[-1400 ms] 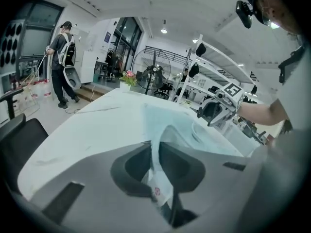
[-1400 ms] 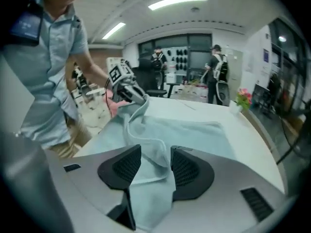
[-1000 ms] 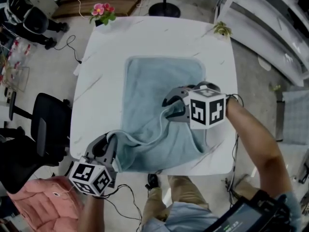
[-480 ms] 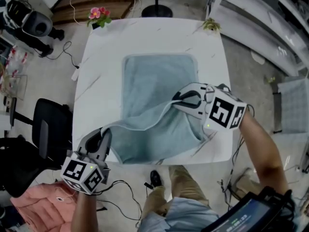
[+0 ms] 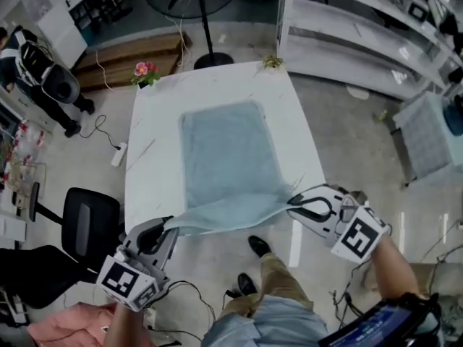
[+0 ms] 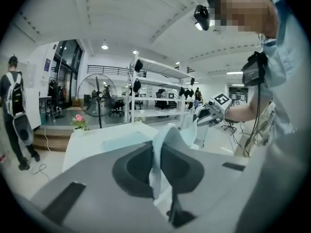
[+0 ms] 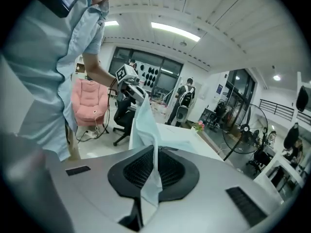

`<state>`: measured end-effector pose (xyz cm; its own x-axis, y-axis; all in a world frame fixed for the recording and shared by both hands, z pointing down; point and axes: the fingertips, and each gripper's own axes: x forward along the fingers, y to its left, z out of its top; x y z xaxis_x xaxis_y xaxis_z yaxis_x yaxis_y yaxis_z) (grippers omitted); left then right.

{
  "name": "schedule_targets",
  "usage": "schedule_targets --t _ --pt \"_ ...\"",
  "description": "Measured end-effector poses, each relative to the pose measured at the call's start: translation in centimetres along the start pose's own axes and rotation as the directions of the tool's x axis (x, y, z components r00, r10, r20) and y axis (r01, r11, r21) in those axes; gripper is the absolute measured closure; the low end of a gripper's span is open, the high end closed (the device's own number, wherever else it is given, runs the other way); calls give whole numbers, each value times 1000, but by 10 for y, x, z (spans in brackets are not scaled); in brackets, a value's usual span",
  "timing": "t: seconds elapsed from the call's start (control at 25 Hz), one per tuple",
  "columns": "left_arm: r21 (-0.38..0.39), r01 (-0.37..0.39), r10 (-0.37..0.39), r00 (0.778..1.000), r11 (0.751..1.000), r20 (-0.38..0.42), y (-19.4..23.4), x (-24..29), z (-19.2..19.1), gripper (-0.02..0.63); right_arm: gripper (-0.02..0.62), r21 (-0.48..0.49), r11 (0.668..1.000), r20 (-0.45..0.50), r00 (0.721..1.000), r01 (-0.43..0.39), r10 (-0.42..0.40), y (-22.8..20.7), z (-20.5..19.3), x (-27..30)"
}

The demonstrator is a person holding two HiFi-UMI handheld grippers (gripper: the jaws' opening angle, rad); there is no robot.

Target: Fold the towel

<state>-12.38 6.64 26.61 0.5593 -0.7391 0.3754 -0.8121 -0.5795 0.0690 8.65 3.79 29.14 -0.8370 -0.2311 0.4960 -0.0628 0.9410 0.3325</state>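
Observation:
A light blue towel (image 5: 228,150) lies flat on the white table (image 5: 152,157), and its near edge is raised off the table's front. That edge hangs stretched between my two grippers. My left gripper (image 5: 168,225) is shut on the near left corner, and the cloth (image 6: 160,159) shows pinched between its jaws. My right gripper (image 5: 292,201) is shut on the near right corner (image 7: 148,149); its jaws have just been closing onto that cloth. Each gripper shows in the other's view: the right gripper (image 6: 214,111) and the left gripper (image 7: 127,79).
A pot of pink flowers (image 5: 145,72) and a small green plant (image 5: 273,62) stand at the table's far corners. A black chair (image 5: 90,226) is at the left, a fan stand (image 5: 205,27) behind, white shelves (image 5: 362,42) at the right. A pink chair (image 7: 90,98) stands nearby.
Both grippers have risen and drawn back past the table's front edge, spreading apart. The bunched near part of the towel is now pulled out straight between them.

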Motion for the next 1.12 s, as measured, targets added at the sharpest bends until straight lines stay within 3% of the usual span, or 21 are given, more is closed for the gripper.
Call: schedule_targets --t 0.12,0.28,0.56,0.8,1.12 --pt "38 48 -47 999 998 -16 -30 -22 -11 581 566 46 998 22 999 33 -34 45 5 -26" --pt "33 85 -84 996 996 -36 -60 -44 -32 580 566 91 994 28 997 64 -67 88 3 -48" --pt "1 114 -114 992 993 -62 -87 -64 -62 580 568 160 982 35 994 101 -108 119 7 -73" --pt "-11 103 -104 994 995 -39 -74 -64 -44 580 568 256 954 156 968 155 -199 83 35 -81" --pt "38 68 -67 998 997 -7 -6 -13 15 580 568 253 958 160 971 136 -180 -12 40 -57"
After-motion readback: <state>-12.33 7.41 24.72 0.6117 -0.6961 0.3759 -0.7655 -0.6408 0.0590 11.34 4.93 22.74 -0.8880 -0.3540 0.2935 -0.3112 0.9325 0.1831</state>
